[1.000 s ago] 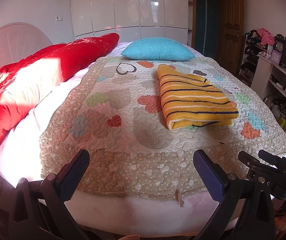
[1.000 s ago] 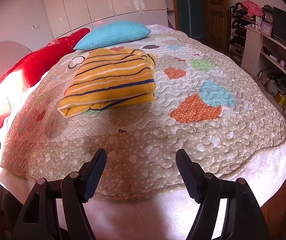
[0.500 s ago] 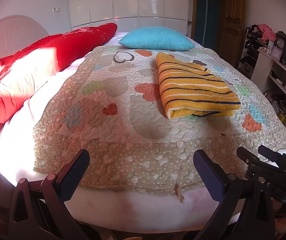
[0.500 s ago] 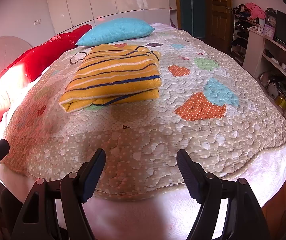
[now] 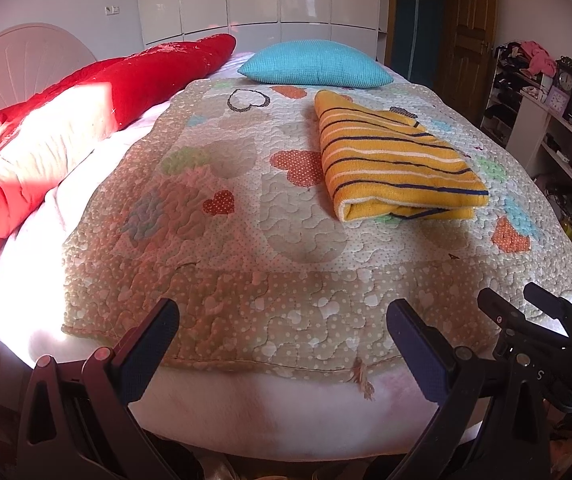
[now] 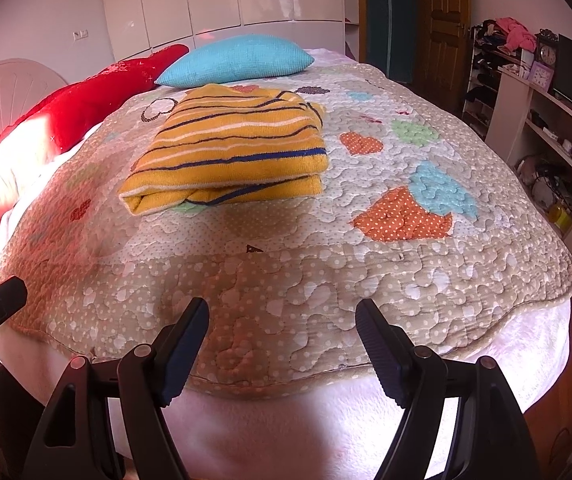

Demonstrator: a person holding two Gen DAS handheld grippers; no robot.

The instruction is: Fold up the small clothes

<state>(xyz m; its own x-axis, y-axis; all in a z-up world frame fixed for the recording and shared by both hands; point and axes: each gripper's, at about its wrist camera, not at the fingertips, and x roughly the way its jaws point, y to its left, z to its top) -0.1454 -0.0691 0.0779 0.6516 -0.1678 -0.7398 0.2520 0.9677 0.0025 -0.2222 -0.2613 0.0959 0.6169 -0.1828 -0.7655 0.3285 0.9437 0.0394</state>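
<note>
A folded yellow garment with dark and white stripes (image 5: 393, 160) lies on the quilted bedspread (image 5: 246, 264), right of the middle; it also shows in the right wrist view (image 6: 234, 148), folded into a thick rectangle. My left gripper (image 5: 282, 324) is open and empty over the near edge of the bed, well short of the garment. My right gripper (image 6: 282, 328) is open and empty, also at the near edge. The right gripper's body shows at the lower right of the left wrist view (image 5: 541, 336).
A turquoise pillow (image 5: 313, 64) lies at the head of the bed beyond the garment. A long red cushion (image 5: 66, 120) runs along the left side. White shelves with clutter (image 6: 545, 128) stand to the right. A wooden door (image 5: 465, 28) is behind.
Both grippers have drawn back a little from the bed and risen; more of the near bed edge shows. The garment has not moved.
</note>
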